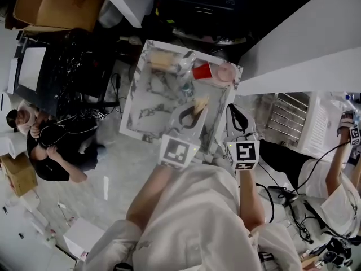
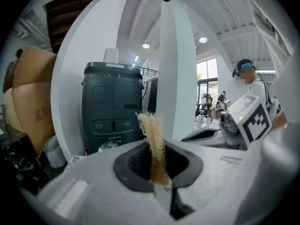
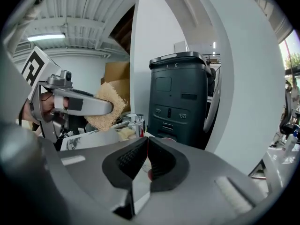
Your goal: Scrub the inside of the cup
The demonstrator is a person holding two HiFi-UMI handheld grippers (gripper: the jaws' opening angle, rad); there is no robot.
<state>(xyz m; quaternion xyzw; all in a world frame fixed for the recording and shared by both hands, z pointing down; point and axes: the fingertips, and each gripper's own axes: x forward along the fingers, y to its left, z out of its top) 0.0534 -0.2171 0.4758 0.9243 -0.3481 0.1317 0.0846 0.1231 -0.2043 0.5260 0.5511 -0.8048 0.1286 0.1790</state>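
A red cup (image 1: pixel 202 71) lies on its side at the far end of the marble table (image 1: pixel 135 95). My left gripper (image 1: pixel 194 110) hovers over the table's near part, shut on a tan fibrous scrubber (image 1: pixel 201 104). In the left gripper view the scrubber (image 2: pixel 153 139) stands up between the closed pads of the left gripper (image 2: pixel 157 149). My right gripper (image 1: pixel 237 116) hangs just off the table's near right edge. In its own view the right gripper (image 3: pixel 146 143) is shut with nothing in it. The scrubber (image 3: pixel 108 108) shows to its left.
A pinkish object (image 1: pixel 227 72), a tan block (image 1: pixel 160 58) and a clear item (image 1: pixel 186 58) lie near the cup. A dark cabinet (image 3: pixel 180 102) stands beyond the table. Cardboard boxes (image 1: pixel 56 4) lie far left. One person (image 1: pixel 51 148) sits at left, another (image 1: pixel 338 179) at right.
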